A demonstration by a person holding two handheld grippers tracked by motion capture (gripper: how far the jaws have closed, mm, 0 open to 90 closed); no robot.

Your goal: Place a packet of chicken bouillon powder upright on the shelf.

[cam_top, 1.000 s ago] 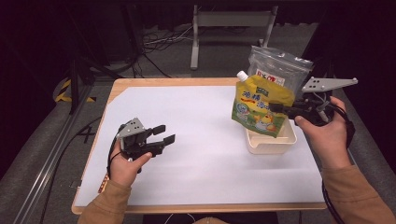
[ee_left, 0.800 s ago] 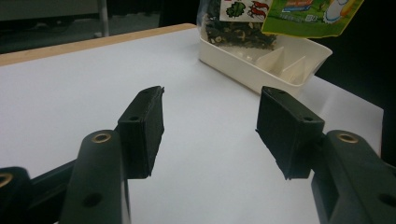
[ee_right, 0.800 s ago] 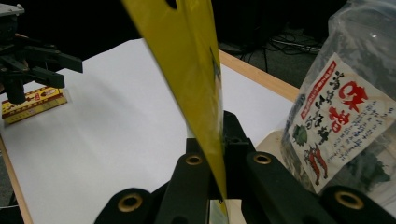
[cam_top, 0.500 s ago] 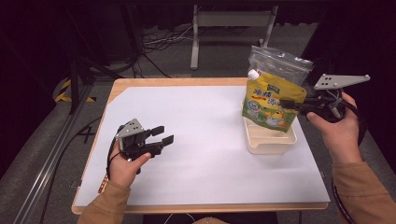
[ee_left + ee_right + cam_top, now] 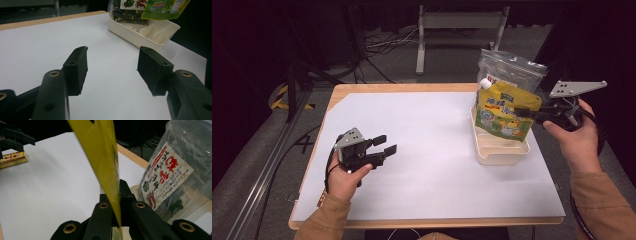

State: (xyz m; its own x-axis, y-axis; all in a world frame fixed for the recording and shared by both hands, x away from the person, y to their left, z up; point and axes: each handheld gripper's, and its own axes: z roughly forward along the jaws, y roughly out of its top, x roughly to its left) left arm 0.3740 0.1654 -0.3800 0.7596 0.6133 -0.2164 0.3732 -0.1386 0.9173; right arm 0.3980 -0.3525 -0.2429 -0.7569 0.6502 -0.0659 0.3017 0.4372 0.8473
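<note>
From above, my right gripper (image 5: 523,111) pinches the yellow pouch (image 5: 503,111) over the white tray (image 5: 501,149), my left gripper (image 5: 382,145) open and empty. In my right gripper view, only the pouch's thin edge is squeezed, so I think it could slip, or knock over the clear bag (image 5: 175,175).

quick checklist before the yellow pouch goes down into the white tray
1. Grip: right gripper shut on the edge of the yellow pouch: ok.
2. Pouch above the white tray: ok.
3. Free space in the tray's near half: ok.
4. Clear bag stands in the tray's far end, close behind the pouch; whether they touch: cannot tell.
5. Left gripper open, holding nothing, far off over the table: ok.
</note>
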